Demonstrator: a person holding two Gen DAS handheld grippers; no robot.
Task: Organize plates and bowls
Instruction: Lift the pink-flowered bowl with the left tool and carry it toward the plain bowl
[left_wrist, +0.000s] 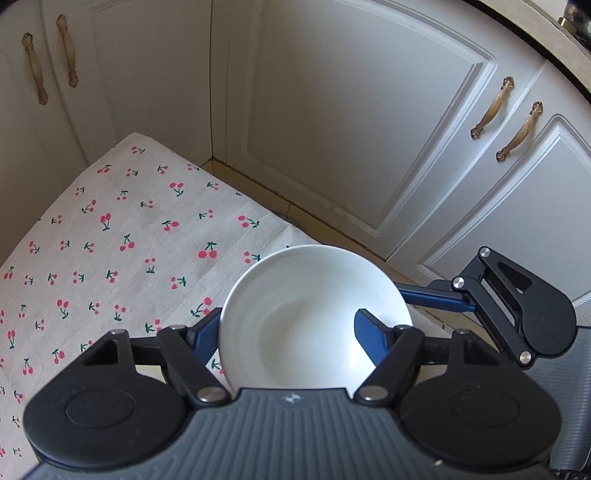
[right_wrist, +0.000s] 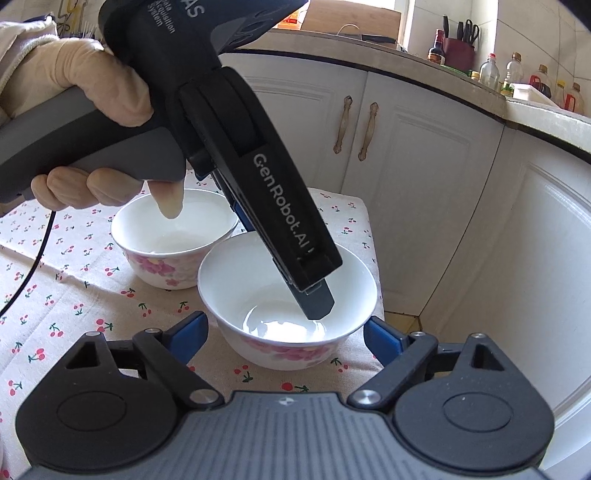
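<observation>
A white bowl (left_wrist: 306, 314) with pink flowers on its outside (right_wrist: 284, 354) sits near the corner of a table covered in a cherry-print cloth (left_wrist: 110, 240). My left gripper (left_wrist: 288, 328) comes down over it, held by a gloved hand (right_wrist: 92, 85). One finger (right_wrist: 319, 302) is inside the bowl and the other is outside its rim, with no firm clamp visible. My right gripper (right_wrist: 286, 332) is open, with a blue finger close on either side of the same bowl. A second flowered bowl (right_wrist: 173, 236) stands just behind, to the left.
White cabinet doors (left_wrist: 351, 129) with brass handles stand close behind the table. The table's edge (right_wrist: 373, 236) runs just right of the bowl. Bottles (right_wrist: 517, 74) line the countertop above. A black cable (right_wrist: 33, 266) hangs over the cloth at left.
</observation>
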